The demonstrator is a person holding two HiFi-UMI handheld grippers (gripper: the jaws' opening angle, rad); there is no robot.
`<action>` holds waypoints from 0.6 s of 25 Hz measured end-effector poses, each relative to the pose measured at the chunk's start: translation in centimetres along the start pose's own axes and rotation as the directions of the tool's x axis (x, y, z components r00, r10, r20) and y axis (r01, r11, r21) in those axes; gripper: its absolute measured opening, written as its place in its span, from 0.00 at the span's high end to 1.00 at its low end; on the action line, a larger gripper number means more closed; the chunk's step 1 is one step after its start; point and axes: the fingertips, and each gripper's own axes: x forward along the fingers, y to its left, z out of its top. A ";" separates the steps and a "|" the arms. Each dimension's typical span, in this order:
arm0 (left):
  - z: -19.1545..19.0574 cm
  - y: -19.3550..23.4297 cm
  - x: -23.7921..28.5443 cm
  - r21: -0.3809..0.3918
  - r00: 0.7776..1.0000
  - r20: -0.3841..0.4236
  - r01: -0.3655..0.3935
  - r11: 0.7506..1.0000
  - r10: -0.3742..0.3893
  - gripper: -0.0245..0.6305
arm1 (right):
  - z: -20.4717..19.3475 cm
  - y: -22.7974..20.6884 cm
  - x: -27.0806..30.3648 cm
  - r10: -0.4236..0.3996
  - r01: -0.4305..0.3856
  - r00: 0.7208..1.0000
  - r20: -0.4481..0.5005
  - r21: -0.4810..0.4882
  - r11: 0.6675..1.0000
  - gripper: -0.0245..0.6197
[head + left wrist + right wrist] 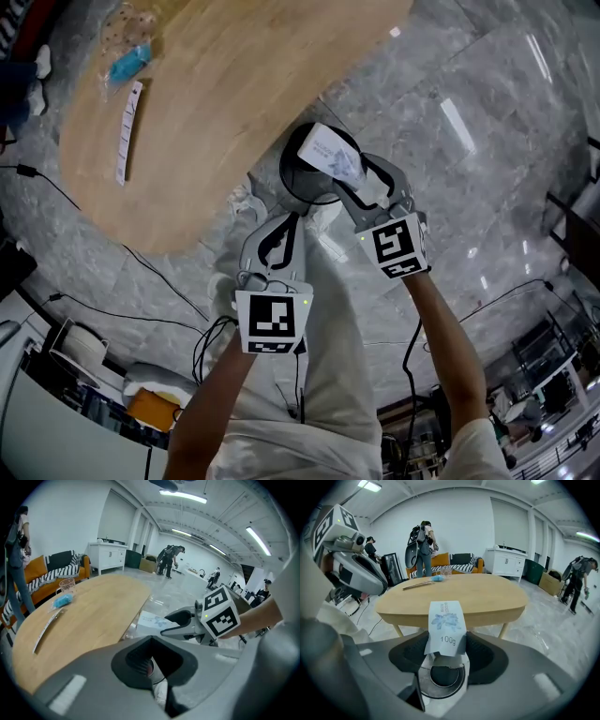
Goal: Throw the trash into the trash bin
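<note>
My right gripper (352,178) is shut on a white packet (333,153) with a blue print, gripped by its lower end (446,627). The packet hangs over the round dark trash bin (302,180), which stands on the floor at the table's edge. In the right gripper view the bin's mouth (444,674) lies straight below the jaws. My left gripper (281,225) hovers just left of the bin, jaws together with nothing between them (152,660). The left gripper view shows the right gripper (187,623) with the packet (150,620).
The oval wooden table (225,103) carries a blue wrapper (128,63), a long white strip (128,131) and a clear bag (127,23). Black cables (150,281) run over the marble floor. People stand by an orange sofa (440,564) beyond the table.
</note>
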 end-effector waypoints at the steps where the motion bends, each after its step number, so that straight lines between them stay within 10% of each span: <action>1: -0.3 -0.2 0.4 -0.003 1.000 -0.003 0.002 1.000 -0.002 0.96 | -0.8 0.0 0.1 -0.002 0.002 1.000 -0.003 0.007 1.000 0.54; 15: -5.1 -2.2 4.4 0.035 0.999 -0.033 0.028 0.999 -0.027 0.96 | -12.1 1.4 4.4 0.016 -0.016 0.992 -0.126 0.005 1.000 0.54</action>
